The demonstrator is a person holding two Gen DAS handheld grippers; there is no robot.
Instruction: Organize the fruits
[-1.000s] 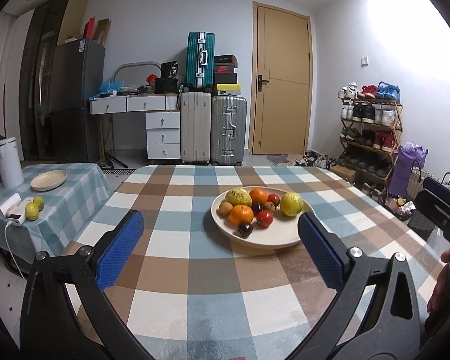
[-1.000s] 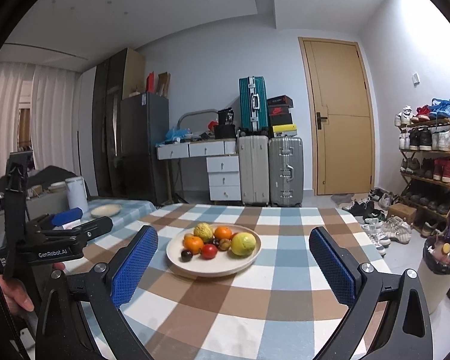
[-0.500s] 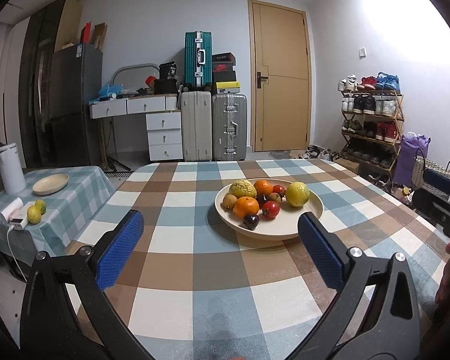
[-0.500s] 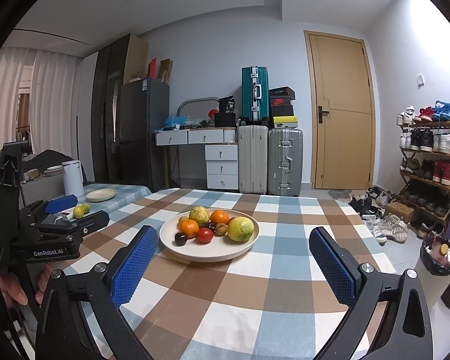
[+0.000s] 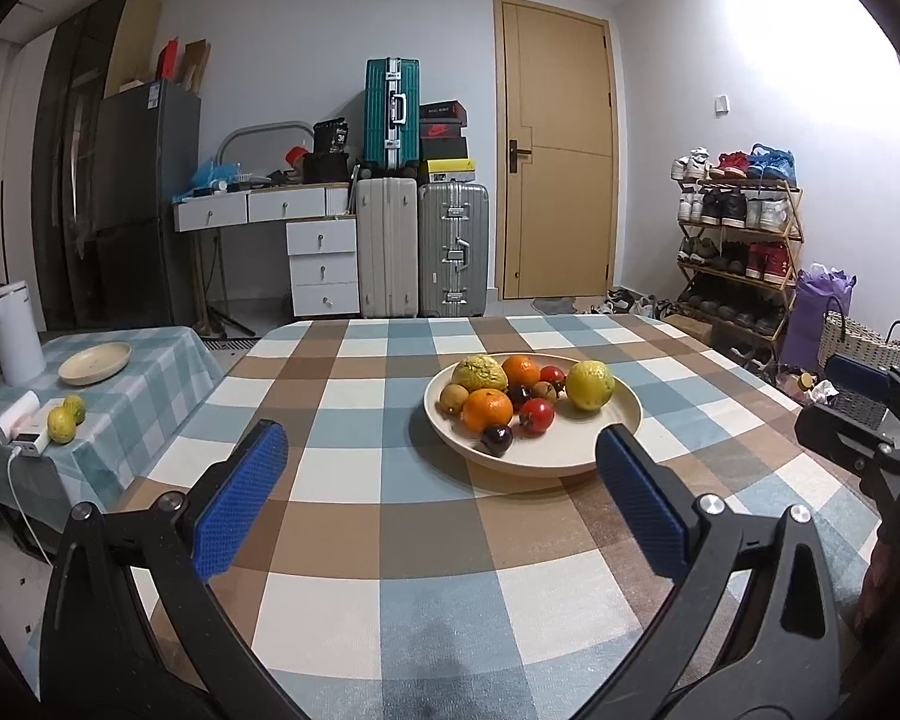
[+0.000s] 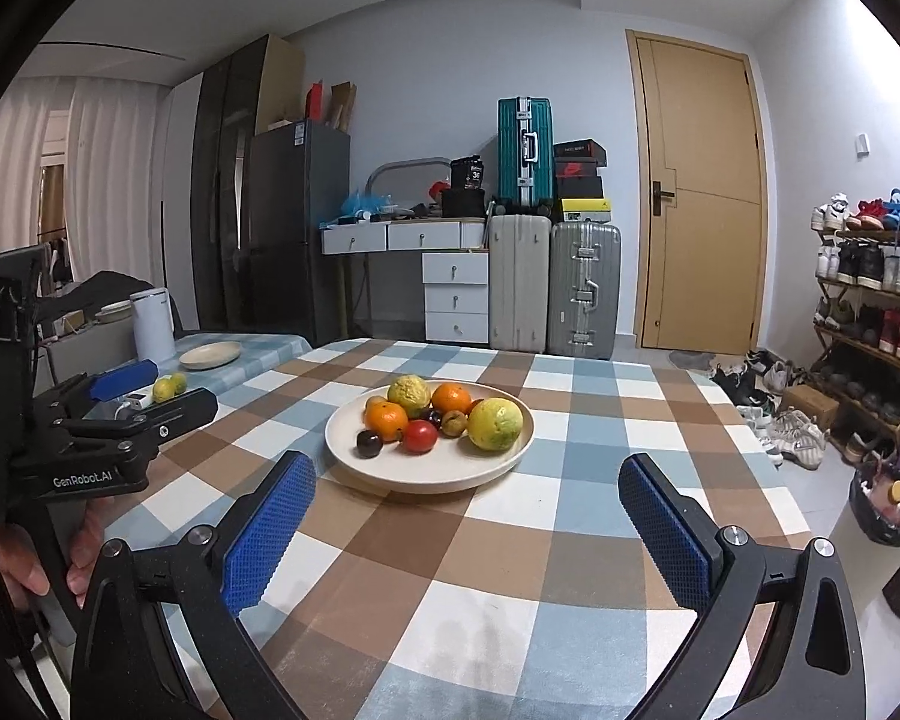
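Note:
A cream plate (image 5: 570,462) sits mid-table on the checked cloth and holds several fruits: a bumpy yellow-green citrus (image 5: 480,373), two oranges (image 5: 487,409), a yellow citrus (image 5: 590,384), a red tomato (image 5: 537,414) and a dark plum (image 5: 497,438). My left gripper (image 5: 441,432) is open, just short of the plate's near rim, with nothing between its blue pads. My right gripper (image 6: 468,465) is also open and empty, facing the same plate (image 6: 429,480) from the near side. Each gripper appears at the edge of the other's view, hand-held.
A low side table on the left carries an empty cream plate (image 5: 95,363), two small yellow-green fruits (image 5: 66,420), a white kettle (image 5: 15,333) and a charging device. Suitcases (image 5: 450,252), drawers and a door stand behind; a shoe rack (image 5: 738,252) and bin are on the right.
Both views have drawn closer to the fruit plate, which looks larger and nearer. Both grippers stay open and empty.

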